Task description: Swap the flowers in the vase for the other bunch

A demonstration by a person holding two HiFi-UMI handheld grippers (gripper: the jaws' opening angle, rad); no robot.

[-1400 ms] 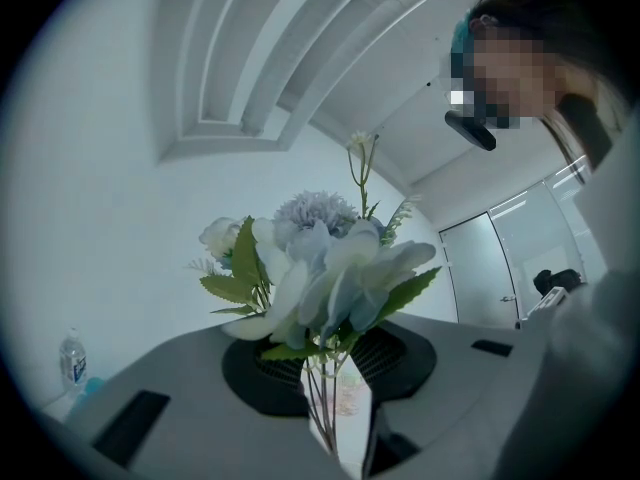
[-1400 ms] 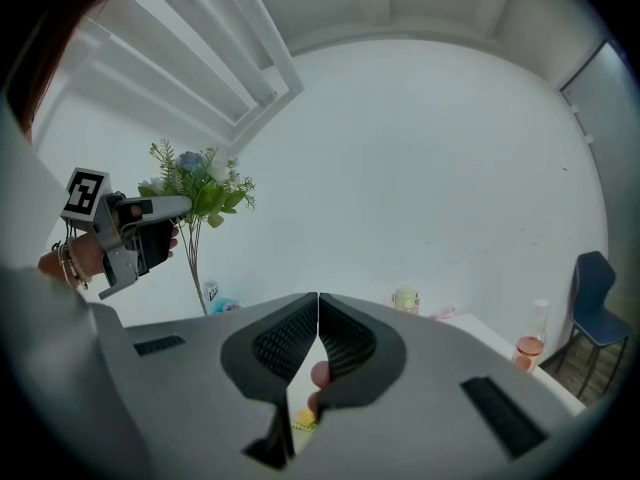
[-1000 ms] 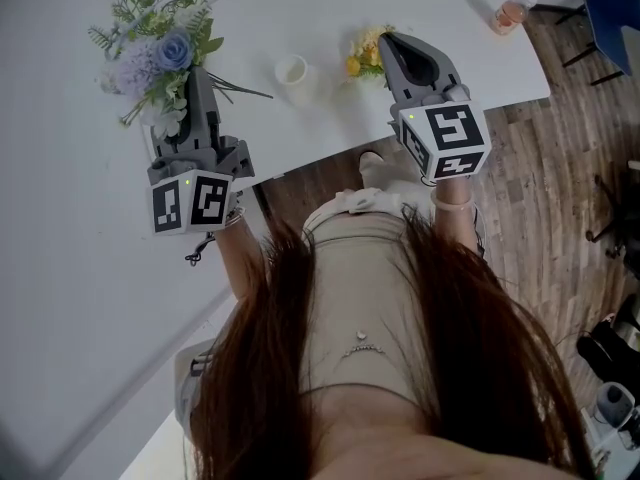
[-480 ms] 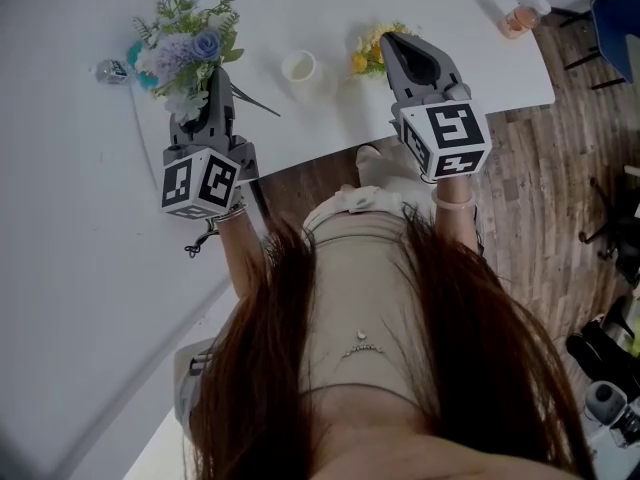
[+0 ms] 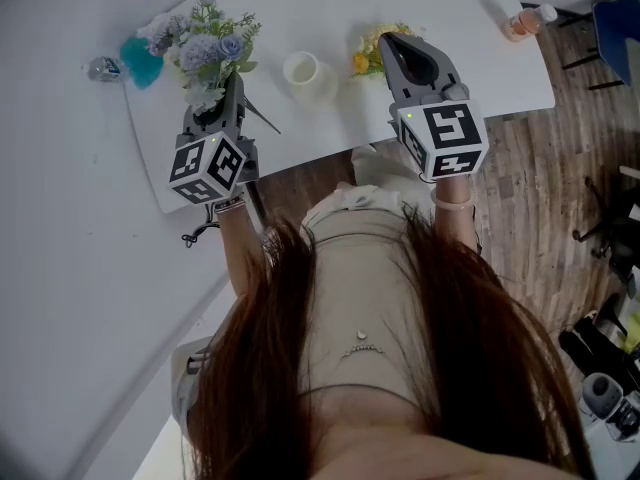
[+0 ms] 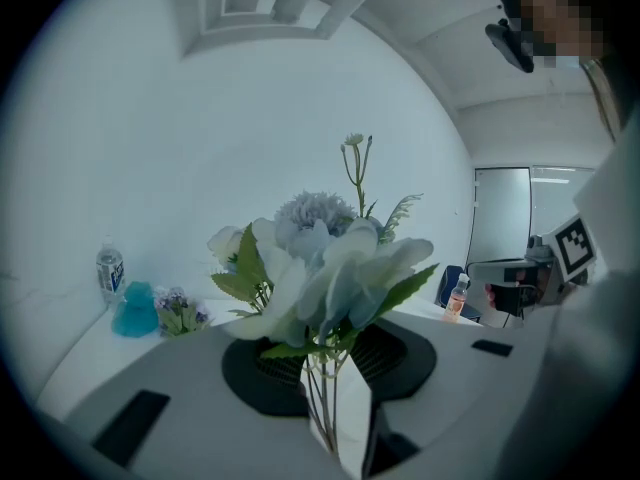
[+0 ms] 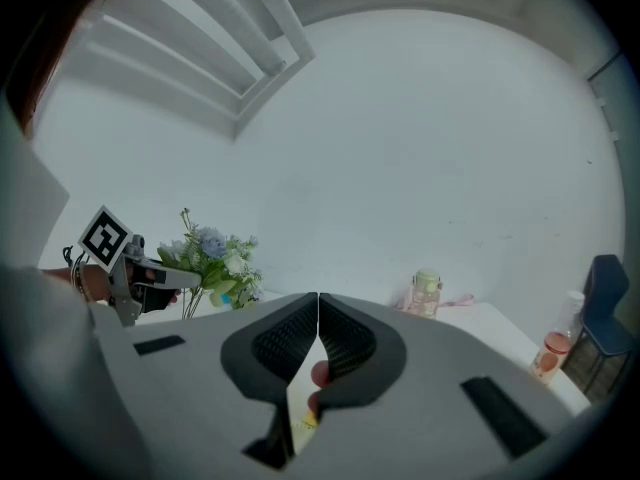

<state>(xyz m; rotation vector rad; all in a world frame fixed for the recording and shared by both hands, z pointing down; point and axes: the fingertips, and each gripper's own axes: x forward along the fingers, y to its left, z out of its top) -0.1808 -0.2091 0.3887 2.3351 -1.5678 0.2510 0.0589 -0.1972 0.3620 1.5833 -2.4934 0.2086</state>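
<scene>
Moved: left gripper (image 5: 230, 93) and its blue bunch (image 5: 215, 48) are now lower and nearer the vase (image 5: 312, 80).
Left grip: jaws part open, clamped on the stems, which run in line with the jaws, blooms up.
Right gripper (image 5: 392, 46): jaws together; no hold seen.
Vase: looks empty and stands between both grippers; blue bunch to its left, yellow bunch (image 5: 366, 58) just right.
Nearer: about equal.
Writing: square markers (image 5: 208, 165) only; nothing legible.
</scene>
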